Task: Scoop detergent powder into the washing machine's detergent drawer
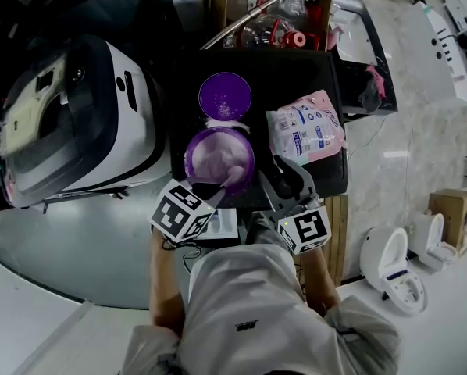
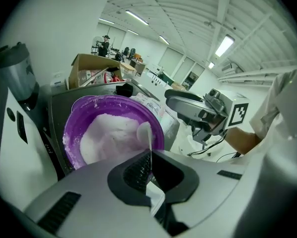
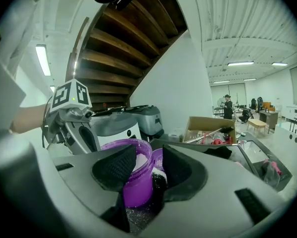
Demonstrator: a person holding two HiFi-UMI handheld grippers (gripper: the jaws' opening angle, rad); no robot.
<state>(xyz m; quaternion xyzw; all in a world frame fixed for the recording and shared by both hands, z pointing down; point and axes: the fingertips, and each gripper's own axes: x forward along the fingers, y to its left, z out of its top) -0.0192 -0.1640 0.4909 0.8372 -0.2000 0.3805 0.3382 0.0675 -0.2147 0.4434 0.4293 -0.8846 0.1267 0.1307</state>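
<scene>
A purple tub (image 1: 206, 151) full of white detergent powder (image 2: 106, 135) stands on the black table (image 1: 296, 69). My left gripper (image 1: 214, 194) is at the tub's near rim, shut on the thin handle of a white spoon (image 2: 144, 132). The spoon's bowl rests just above the powder at the tub's right side. My right gripper (image 1: 279, 167) hovers just right of the tub, jaws open, and the tub's wall (image 3: 138, 182) shows through the gap without touching the pads. The white and grey washing machine (image 1: 85, 123) stands left of the table.
The tub's purple lid (image 1: 224, 96) lies behind it with powder traces inside. A pink and white detergent bag (image 1: 305, 127) lies at the right of the table. A cardboard box (image 1: 272, 6) of bottles stands at the back. A white paper (image 1: 226, 223) lies by the near edge.
</scene>
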